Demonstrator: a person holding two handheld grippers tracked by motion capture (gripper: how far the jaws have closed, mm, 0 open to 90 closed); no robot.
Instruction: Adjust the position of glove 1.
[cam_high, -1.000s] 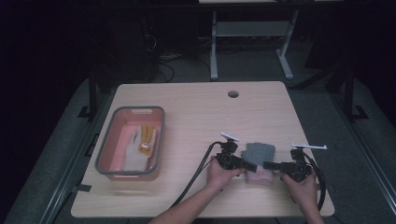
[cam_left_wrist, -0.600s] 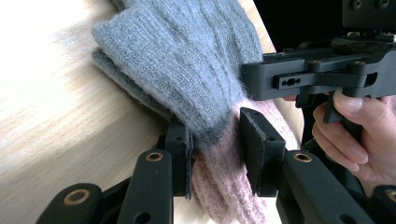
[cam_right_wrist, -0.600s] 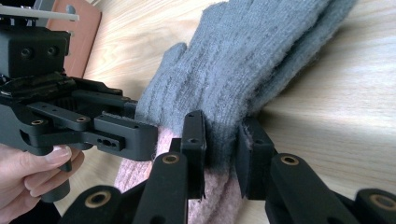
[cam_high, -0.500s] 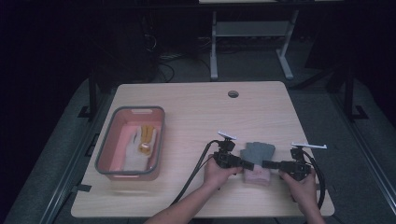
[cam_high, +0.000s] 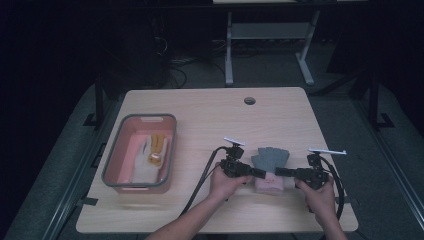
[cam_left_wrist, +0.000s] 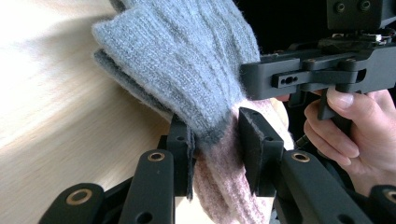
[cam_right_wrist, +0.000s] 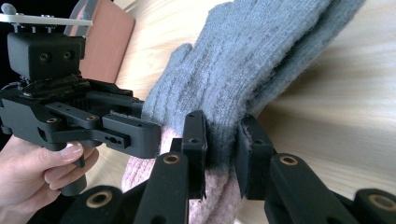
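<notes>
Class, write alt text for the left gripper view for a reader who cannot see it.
The left tool grips a knitted glove, grey with a pink cuff, its black jaws pinching the fabric where the two colours meet. Behind the glove, the right tool, held in a hand, reaches in over the wooden table.

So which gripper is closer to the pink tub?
Left. The left gripper grips the glove on the side facing the pink tub; the right gripper is beyond it.
</notes>
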